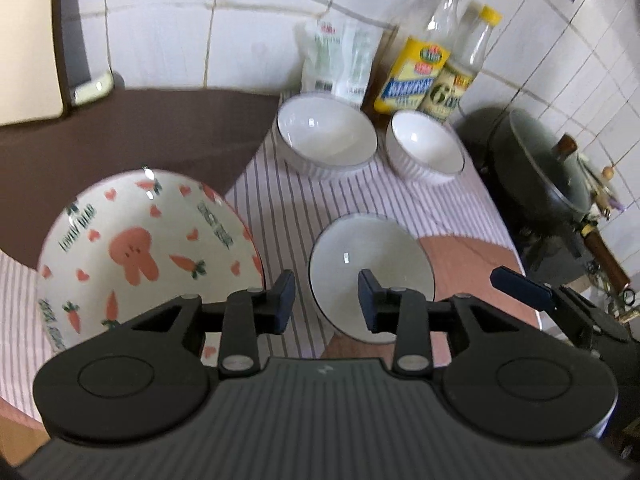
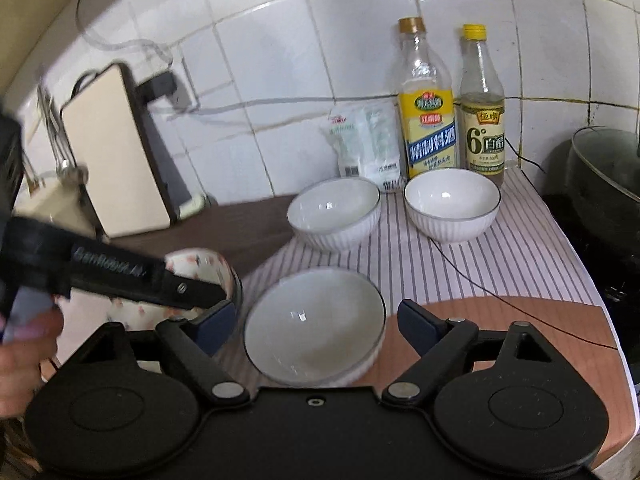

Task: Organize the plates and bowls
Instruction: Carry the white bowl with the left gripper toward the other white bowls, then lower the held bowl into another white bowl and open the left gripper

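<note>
3 white bowls (image 1: 370, 276) and 1 bunny bowl (image 1: 148, 256) sit on the striped cloth (image 1: 280, 208). The left gripper (image 1: 326, 300) and right gripper (image 2: 316, 324) are both spread apart, holding nothing.

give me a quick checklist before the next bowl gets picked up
1. Left gripper empty, jaws apart: ok.
2. Right gripper empty, jaws wide: ok.
3. Near white bowl upright, empty: ok.
4. Two far white bowls upright, apart: ok.
5. Carrot-print bowl settled flat: cannot tell, looks tilted.
6. Thin dark cable clear of near bowl: cannot tell.
</note>
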{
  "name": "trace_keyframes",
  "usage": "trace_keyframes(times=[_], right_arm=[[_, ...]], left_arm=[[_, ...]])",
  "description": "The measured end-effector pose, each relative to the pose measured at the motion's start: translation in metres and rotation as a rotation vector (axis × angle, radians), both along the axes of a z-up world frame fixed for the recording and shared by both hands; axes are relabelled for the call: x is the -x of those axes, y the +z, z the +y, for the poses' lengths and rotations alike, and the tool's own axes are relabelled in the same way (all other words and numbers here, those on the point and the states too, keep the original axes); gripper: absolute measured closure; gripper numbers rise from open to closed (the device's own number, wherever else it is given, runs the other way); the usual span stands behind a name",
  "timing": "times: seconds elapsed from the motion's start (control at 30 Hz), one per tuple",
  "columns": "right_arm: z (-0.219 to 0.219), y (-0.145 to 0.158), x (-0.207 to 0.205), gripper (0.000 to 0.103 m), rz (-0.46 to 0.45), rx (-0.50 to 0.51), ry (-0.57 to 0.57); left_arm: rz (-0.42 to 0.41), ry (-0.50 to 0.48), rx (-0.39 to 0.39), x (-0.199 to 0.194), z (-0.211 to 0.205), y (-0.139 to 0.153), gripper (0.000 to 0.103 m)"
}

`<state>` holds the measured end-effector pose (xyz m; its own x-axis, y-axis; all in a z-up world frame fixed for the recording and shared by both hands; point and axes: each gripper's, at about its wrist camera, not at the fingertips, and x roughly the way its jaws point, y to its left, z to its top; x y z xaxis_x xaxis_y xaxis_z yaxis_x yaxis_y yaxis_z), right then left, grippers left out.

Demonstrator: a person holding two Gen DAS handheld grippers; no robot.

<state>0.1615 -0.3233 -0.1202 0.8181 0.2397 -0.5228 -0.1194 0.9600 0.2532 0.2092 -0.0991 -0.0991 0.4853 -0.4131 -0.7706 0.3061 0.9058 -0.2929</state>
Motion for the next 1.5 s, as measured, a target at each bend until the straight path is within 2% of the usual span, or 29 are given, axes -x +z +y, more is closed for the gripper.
trace_keyframes(times=[0.17,0.33,0.4,0.57,0.8,0.87,0.97,1.13,1.2,1.3,1.37,1.43,1.47,1.5], right_arm=[[-0.01,0.017,-0.021,0.012,0.052,-0.088,-0.022],[-0.028,0.023,-0.051,0.015,0.114,-0.284,-0.058],[-0.031,0.024,-0.065,0.017,0.131,-0.316,-0.069],[-0.03,0.016,-0.098,0.021,0.181,-0.294,-0.09],[-0.031,-0.002,-0.144,0.034,0.259,-0.263,-0.118],[-0.03,-0.008,-0.159,0.041,0.288,-0.258,-0.134],[-0.032,-0.02,-0.179,0.045,0.334,-0.264,-0.16],[-0.031,-0.037,-0.2,0.048,0.374,-0.272,-0.187],[-0.03,-0.042,-0.206,0.052,0.385,-0.265,-0.198],[-0.03,-0.048,-0.212,0.065,0.391,-0.257,-0.212],[-0.029,-0.05,-0.213,0.078,0.391,-0.256,-0.218],[-0.029,-0.051,-0.213,0.079,0.384,-0.25,-0.22],[-0.029,-0.05,-0.213,0.079,0.38,-0.245,-0.219],[-0.029,-0.05,-0.214,0.079,0.375,-0.239,-0.218]], left_arm=[[-0.049,0.016,0.014,-0.014,0.008,0.018,0.065],[-0.067,0.016,0.032,-0.041,0.011,0.027,0.065],[-0.078,0.008,0.02,-0.054,0.008,0.028,0.065],[-0.094,-0.003,-0.014,-0.086,0.001,0.022,0.065],[-0.035,-0.016,-0.053,-0.126,-0.016,-0.006,0.063],[0.009,-0.008,-0.02,-0.141,-0.019,-0.017,0.063],[0.037,0.031,-0.021,-0.159,-0.025,-0.033,0.062],[0.049,0.025,-0.057,-0.177,-0.036,-0.054,0.063],[0.059,0.026,-0.073,-0.183,-0.04,-0.061,0.065],[0.072,0.026,-0.078,-0.188,-0.04,-0.069,0.07],[0.09,0.017,-0.061,-0.19,-0.039,-0.072,0.08],[0.103,0.005,-0.035,-0.192,-0.039,-0.073,0.087],[0.142,-0.014,-0.031,-0.192,-0.04,-0.073,0.09],[0.14,-0.017,-0.03,-0.191,-0.041,-0.072,0.09]])
